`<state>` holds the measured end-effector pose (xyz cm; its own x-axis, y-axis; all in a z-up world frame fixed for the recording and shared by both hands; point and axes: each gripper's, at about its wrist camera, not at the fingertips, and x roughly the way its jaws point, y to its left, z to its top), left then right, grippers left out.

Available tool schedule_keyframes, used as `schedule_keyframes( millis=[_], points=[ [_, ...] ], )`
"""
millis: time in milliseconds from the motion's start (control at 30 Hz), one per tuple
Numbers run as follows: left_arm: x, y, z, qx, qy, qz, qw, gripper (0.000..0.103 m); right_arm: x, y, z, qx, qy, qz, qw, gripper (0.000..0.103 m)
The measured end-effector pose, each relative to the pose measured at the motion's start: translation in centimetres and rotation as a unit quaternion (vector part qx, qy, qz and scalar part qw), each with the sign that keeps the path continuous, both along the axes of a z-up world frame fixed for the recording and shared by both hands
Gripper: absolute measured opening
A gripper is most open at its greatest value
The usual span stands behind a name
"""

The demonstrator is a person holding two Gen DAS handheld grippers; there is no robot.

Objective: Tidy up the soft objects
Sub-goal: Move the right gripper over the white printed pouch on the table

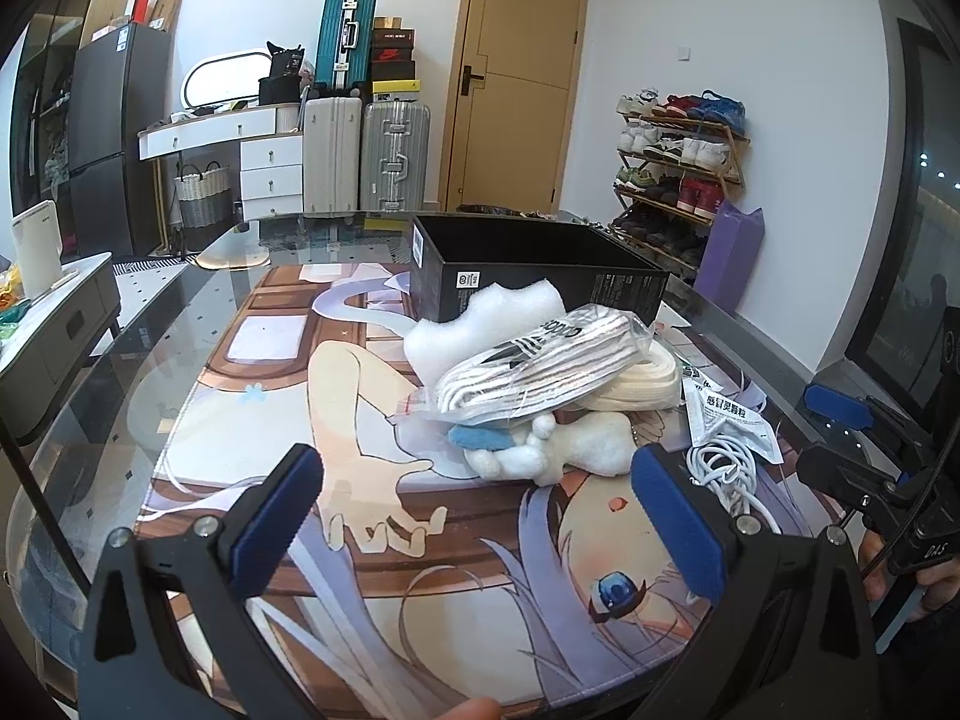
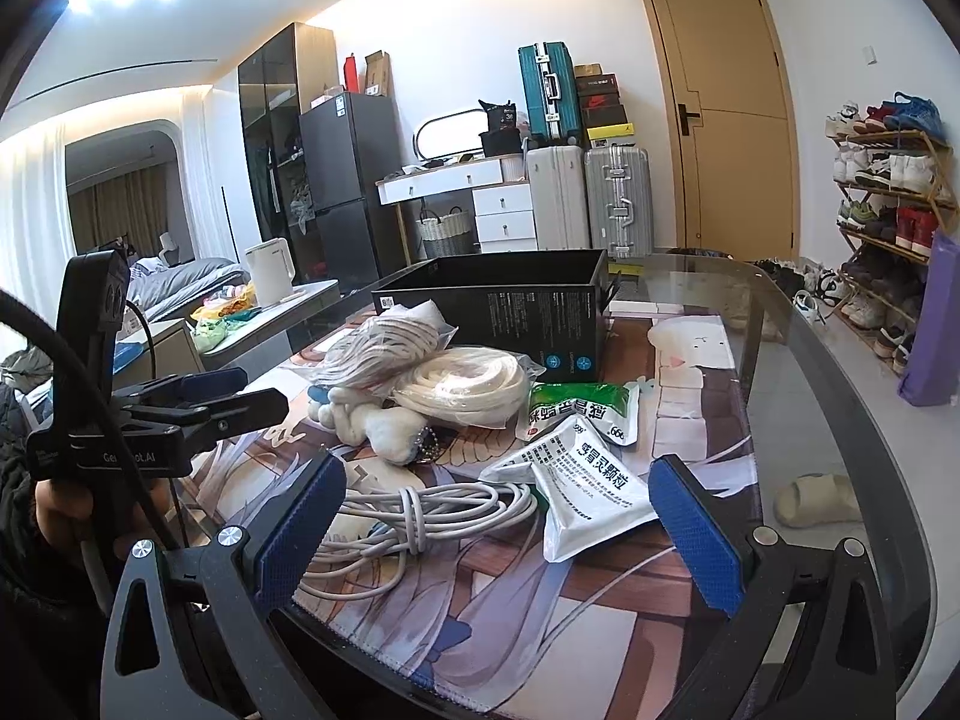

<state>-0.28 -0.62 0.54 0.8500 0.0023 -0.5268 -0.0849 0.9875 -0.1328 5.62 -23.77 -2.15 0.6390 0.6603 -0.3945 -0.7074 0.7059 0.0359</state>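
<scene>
A pile of soft things lies mid-table in front of an open black box (image 1: 534,267) (image 2: 498,300): white foam (image 1: 480,324), a clear bag of striped laces (image 1: 540,360) (image 2: 378,348), a cream lace coil (image 1: 636,381) (image 2: 462,390) and a white plush toy (image 1: 570,444) (image 2: 372,420). My left gripper (image 1: 480,474) stands open just short of the plush, nothing between its blue pads. My right gripper (image 2: 498,492) is open too, over a coiled white cable (image 2: 414,516) (image 1: 726,468) and a white medicine sachet (image 2: 594,492) (image 1: 729,420).
A printed mat (image 1: 384,396) (image 2: 690,420) covers the glass table. A green sachet (image 2: 576,414) lies beside the lace coil. Suitcases, a dresser, a door and a shoe rack (image 1: 678,174) stand beyond. A hand holds the left gripper body (image 2: 150,426) at the left.
</scene>
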Motion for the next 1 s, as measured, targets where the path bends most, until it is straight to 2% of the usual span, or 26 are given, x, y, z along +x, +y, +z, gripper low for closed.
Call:
schedule_keyframes(
  millis=[1000],
  points=[
    [-0.10, -0.58, 0.07, 0.018, -0.001, -0.004, 0.9998, 0.103, 0.18, 0.23, -0.37, -0.003, 0.007, -0.002, 1.000, 0.102]
  ],
)
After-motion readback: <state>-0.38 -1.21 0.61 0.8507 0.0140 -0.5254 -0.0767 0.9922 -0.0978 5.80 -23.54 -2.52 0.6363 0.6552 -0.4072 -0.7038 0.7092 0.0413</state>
